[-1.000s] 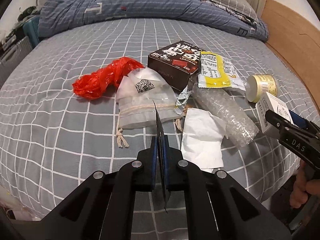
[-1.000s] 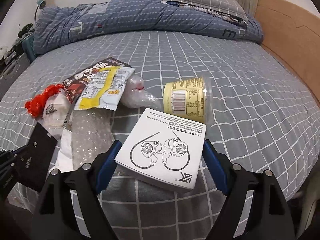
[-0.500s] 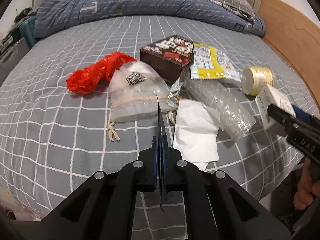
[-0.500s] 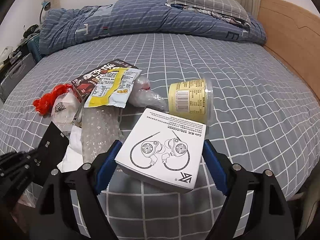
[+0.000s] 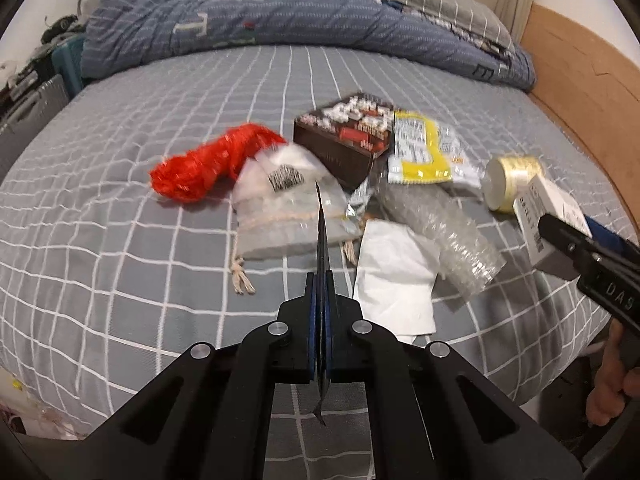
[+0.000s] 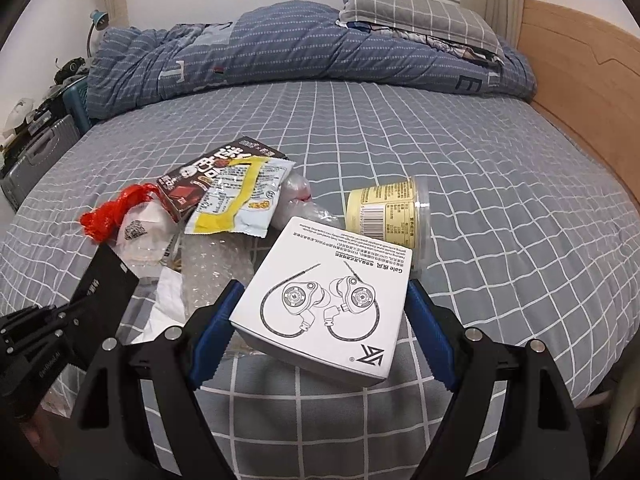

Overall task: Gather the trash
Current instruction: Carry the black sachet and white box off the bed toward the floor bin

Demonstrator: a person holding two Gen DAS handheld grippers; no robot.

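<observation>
A white earphone box (image 6: 326,300) sits at the lower centre of the right wrist view, clamped by its sides between the wide-set blue pads of the right claw (image 6: 320,312). The left claw (image 5: 320,300), low in the middle of its own view, is pinched tight on a thin black packet (image 5: 321,240) seen edge-on. Behind them the remaining litter lies on the grey checked bed (image 6: 500,200): a yellow cup (image 6: 386,216) on its side, a yellow snack wrapper (image 6: 236,204), bubble wrap (image 5: 448,236), a dark box (image 5: 344,140), a red bag (image 5: 208,164) and a white tissue (image 5: 394,276).
</observation>
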